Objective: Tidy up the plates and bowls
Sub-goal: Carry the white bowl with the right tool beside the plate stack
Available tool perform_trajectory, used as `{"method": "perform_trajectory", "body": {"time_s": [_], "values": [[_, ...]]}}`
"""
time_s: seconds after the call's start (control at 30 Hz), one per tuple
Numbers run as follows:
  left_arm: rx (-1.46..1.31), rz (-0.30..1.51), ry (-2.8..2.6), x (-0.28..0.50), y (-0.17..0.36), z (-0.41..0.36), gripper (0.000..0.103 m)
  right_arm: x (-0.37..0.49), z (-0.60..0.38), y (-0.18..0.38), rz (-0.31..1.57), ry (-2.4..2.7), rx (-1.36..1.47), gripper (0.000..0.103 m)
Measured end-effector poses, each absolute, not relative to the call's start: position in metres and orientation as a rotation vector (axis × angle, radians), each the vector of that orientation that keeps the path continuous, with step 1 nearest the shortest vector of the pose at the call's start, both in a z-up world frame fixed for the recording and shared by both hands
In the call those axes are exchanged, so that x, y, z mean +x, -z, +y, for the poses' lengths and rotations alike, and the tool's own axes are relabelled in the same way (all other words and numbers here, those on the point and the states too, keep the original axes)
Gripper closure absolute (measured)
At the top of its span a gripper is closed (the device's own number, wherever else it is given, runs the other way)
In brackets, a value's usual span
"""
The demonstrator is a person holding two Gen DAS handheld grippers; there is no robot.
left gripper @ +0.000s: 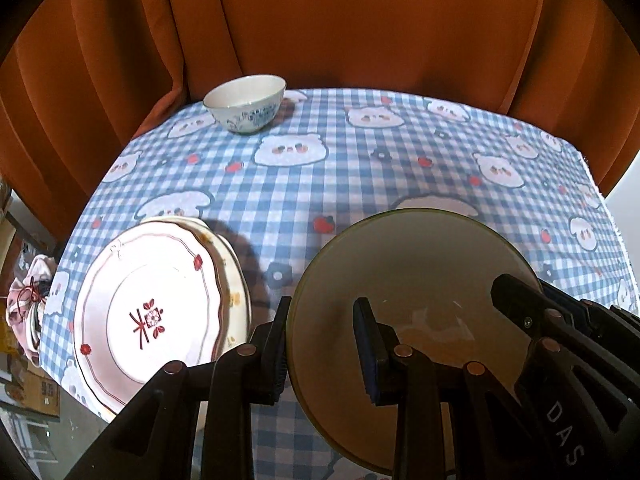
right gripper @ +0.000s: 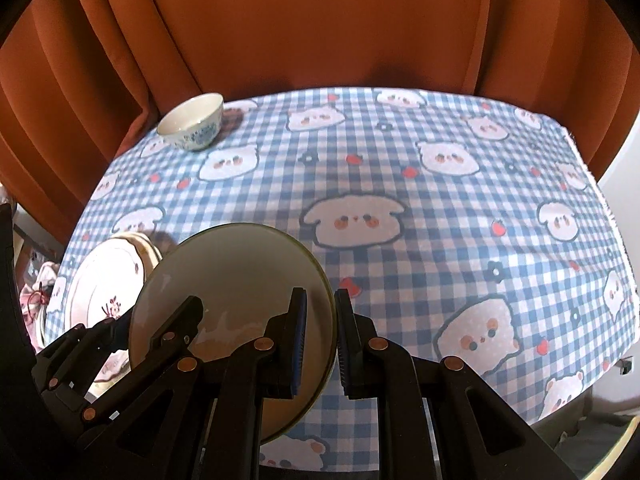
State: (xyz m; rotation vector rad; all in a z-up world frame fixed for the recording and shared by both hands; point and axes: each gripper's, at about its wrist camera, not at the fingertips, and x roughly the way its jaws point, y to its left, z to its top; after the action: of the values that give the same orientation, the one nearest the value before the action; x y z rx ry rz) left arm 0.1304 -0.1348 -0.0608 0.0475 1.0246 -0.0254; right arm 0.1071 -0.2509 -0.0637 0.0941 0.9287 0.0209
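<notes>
Left wrist: both hand-held grippers (left gripper: 320,344) (right gripper: 322,344) straddle large bowl's (left gripper: 420,264) rim

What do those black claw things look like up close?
Both grippers are matt black plastic. The left gripper and right gripper each have two flat fingers lined with ribbed blue pads. Round copper-coloured rivets join angular linkage bars with triangular cut-outs. One body carries pale letters reading "DAS". No cables, sleeves or hands show.
</notes>
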Motion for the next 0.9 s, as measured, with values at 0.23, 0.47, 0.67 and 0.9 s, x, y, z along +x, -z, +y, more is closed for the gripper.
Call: {"method": "perform_trajectory", "body": {"time_s": [0.23,0.47,0.67,0.9], "values": [[0.082,1.033,-0.006,0.133,0.07,-0.138,0.075,0.114,-0.254,0.078,0.959,-0.039,0.099,0.086],[0.055,1.076,-0.031,0.136,0.083,-0.134,0.075,0.12,-0.248,0.089,0.98,-0.058,0.075,0.086],[0.061,1.073,-0.021,0.134,0.088,-0.137,0.075,0.119,-0.249,0.091,0.964,-0.045,0.052,0.086],[0.051,1.072,0.021,0.133,0.088,-0.133,0.071,0.114,-0.246,0.092,0.941,-0.014,0.053,0.086]]}}
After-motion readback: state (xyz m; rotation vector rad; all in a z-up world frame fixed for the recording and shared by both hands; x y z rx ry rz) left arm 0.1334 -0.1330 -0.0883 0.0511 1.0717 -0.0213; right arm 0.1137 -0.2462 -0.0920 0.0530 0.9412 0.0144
